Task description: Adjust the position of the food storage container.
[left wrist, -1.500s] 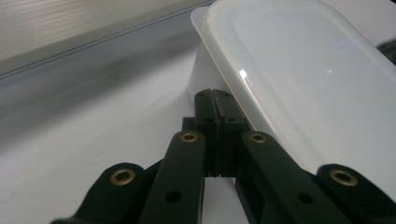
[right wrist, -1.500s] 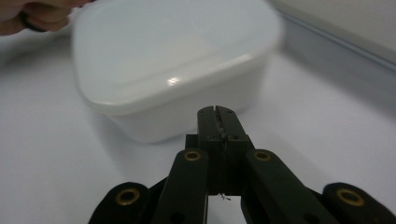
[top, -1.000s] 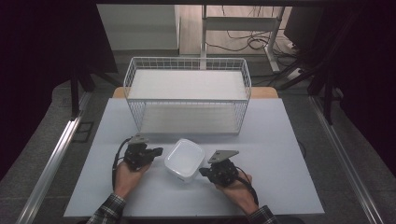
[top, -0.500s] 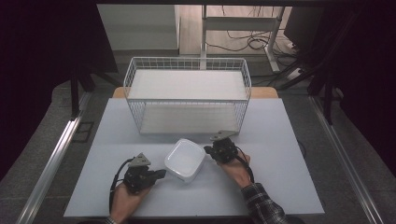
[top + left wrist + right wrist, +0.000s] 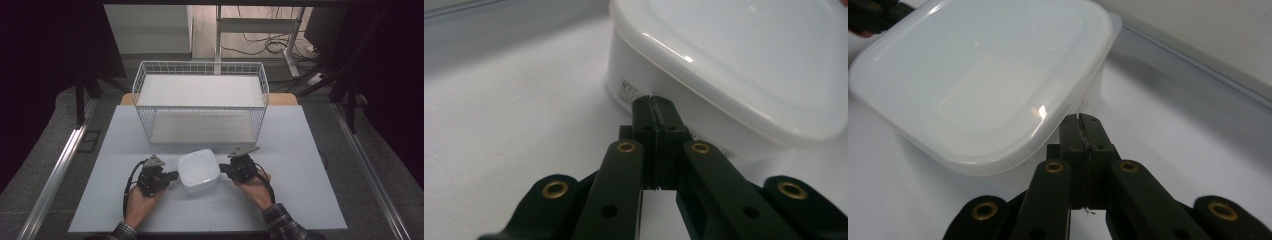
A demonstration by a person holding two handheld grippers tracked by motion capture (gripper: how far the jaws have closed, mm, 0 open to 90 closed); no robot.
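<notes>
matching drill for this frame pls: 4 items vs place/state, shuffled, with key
Items:
1. white lidded container
2. wire basket
3. left gripper
4. right gripper

Place/state:
A. jaws shut, tips at the container's right side in the high view
B. far half of the table, behind the container
C. on the table between the two grippers, lid on
D. jaws shut, tips at the container's left side in the high view

Pairs: 1-C, 2-B, 3-D, 4-A
</notes>
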